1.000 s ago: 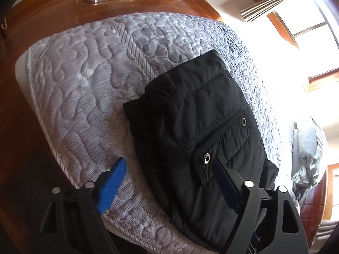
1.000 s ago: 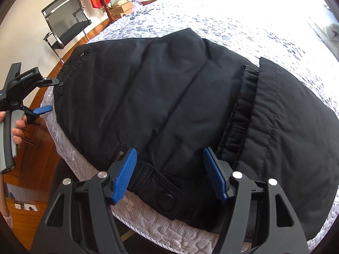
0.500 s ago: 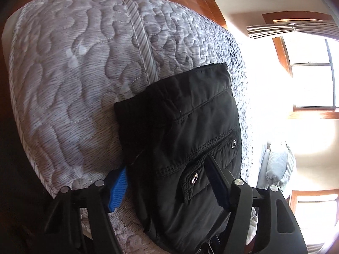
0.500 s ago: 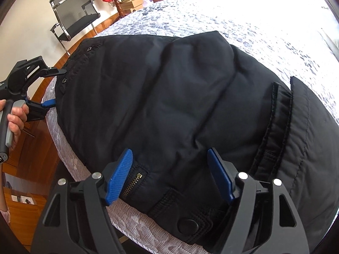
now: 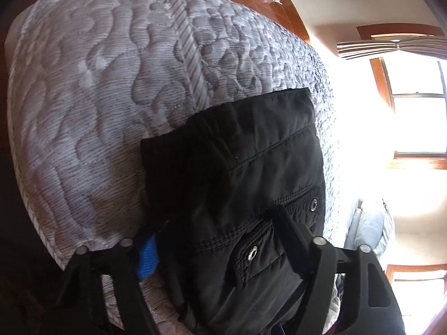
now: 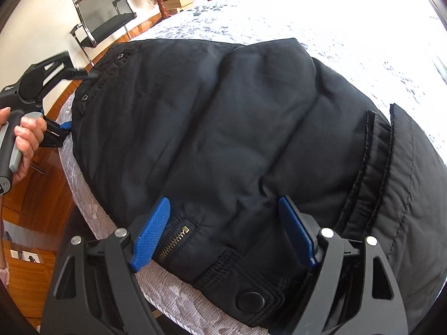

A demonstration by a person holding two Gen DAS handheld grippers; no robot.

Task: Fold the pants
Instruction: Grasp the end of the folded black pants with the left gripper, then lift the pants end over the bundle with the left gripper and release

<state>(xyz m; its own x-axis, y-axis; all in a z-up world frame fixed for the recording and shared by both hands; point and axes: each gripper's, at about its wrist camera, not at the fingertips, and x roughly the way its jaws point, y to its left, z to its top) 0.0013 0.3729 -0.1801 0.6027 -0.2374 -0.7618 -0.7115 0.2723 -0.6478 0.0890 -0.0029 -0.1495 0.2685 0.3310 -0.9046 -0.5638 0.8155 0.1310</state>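
Observation:
Black padded pants lie folded on a grey quilted bed, near its corner. My right gripper hovers over the waistband end by the brass zipper and snap button. Its jaws are opening, the cloth lies between them, and the blue pads stand clear of it. My left gripper straddles the other end of the pants at the snap pocket, jaws closing. One finger lies over the pocket and the blue pad sits at the cloth's edge. A hand holds the left gripper.
The bed's corner and edge drop to a wooden floor just beside both grippers. A mesh chair and boxes stand by the far wall. Pillows lie at the bed's head under a bright window.
The left gripper sank onto the pants' end, rolled, and narrowed its jaws around the cloth. The right gripper slid a little along the waistband and its jaws widened.

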